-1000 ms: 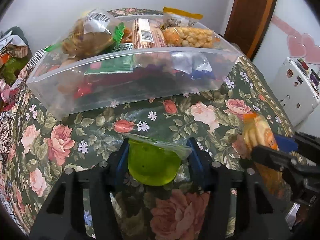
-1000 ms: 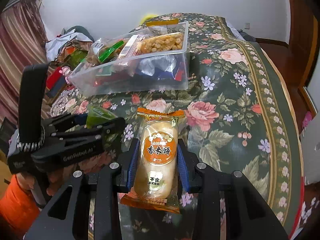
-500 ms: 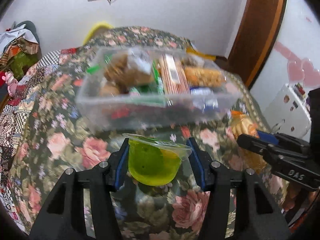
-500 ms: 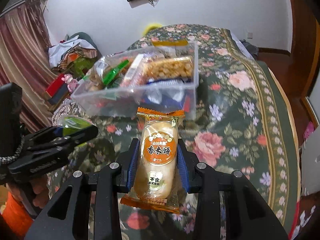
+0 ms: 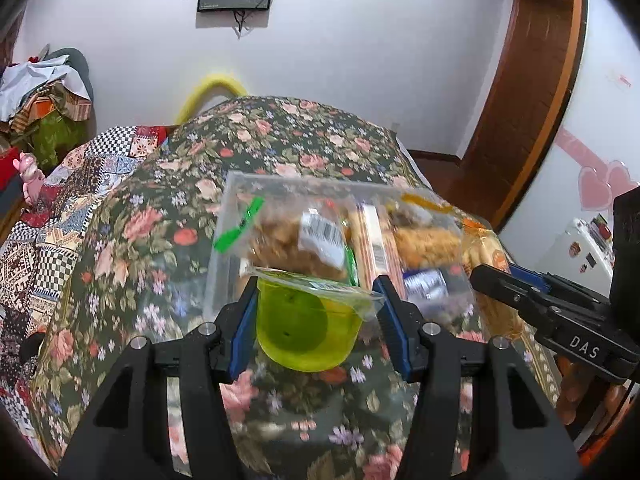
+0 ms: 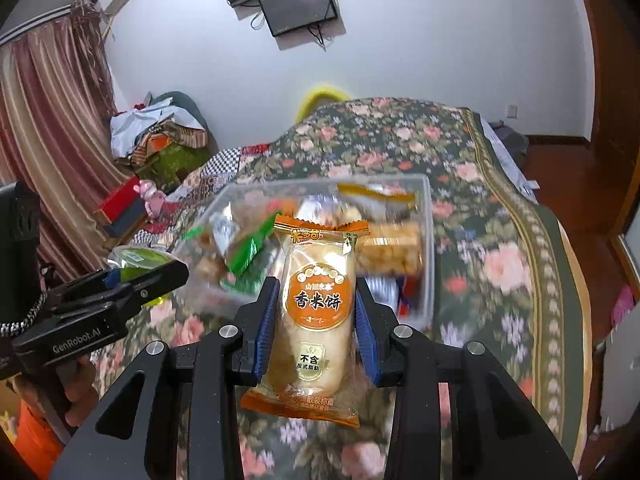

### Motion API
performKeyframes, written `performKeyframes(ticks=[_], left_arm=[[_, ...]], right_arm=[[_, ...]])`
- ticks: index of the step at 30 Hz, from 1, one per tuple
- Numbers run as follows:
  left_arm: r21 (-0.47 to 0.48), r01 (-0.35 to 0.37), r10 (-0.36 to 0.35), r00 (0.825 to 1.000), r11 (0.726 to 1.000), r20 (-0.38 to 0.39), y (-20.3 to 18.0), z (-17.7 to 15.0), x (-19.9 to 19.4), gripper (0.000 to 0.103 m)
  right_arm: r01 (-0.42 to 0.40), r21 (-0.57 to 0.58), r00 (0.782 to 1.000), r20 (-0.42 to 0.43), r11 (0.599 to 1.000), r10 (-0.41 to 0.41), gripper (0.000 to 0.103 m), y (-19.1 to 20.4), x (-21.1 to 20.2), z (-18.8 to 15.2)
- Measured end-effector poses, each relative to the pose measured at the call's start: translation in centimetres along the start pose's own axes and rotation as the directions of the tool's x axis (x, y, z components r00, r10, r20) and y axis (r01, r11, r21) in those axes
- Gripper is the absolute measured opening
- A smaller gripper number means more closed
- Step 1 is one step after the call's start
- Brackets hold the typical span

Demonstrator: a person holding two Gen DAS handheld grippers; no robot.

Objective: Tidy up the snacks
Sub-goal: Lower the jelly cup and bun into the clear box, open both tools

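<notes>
The left gripper [image 5: 316,312] has its jaws clamped on the sides of a green translucent plastic jelly cup with a film lid [image 5: 306,322], rim up so the lid stays level; the right gripper [image 6: 316,320] has its jaws closed on the long edges of an orange-and-clear wrapped rice cracker packet [image 6: 316,312], label facing up; ahead of and below both jaws, a clear rectangular plastic bin of snacks [image 5: 224,248] rests on the floral bedspread [image 5: 132,240]; both items appear carried high for release into the bin
</notes>
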State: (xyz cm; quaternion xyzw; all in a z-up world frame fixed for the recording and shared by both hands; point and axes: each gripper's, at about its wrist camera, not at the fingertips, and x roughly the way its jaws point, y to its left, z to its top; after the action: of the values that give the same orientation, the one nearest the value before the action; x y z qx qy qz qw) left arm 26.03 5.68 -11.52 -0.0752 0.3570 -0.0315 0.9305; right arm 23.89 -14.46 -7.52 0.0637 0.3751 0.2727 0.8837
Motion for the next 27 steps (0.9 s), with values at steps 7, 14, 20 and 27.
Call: performKeyframes(ticks=[7, 14, 20, 27], left_arm=[[-0.028, -0.028, 0.029, 1.0, 0.999, 0.009, 1.1, 1.5, 1.8, 0.055], [-0.039, -0.05, 0.05, 0.999, 0.998, -0.01, 2.0, 1.4, 3.6, 0.055], [-0.055, -0.055, 0.054, 0.998, 0.997, -0.018, 2.4, 1.1, 3.7, 0.058], [-0.023, -0.056, 0.057, 0.998, 0.998, 0.029, 1.5, 1.2, 0.2, 0.058]], right_arm=[[-0.03, 0.01, 1.0, -0.006, 1.0, 0.03, 0.033, 0.3, 2.7, 2.0], [0.017, -0.004, 1.0, -0.022, 1.0, -0.017, 0.034, 0.4, 5.4, 2.6], [0.041, -0.011, 0.998, -0.047, 0.999, -0.042, 0.039, 0.1, 5.6, 2.3], [0.047, -0.026, 0.999, -0.025, 0.999, -0.048, 0.04, 0.3, 2.9, 1.9]])
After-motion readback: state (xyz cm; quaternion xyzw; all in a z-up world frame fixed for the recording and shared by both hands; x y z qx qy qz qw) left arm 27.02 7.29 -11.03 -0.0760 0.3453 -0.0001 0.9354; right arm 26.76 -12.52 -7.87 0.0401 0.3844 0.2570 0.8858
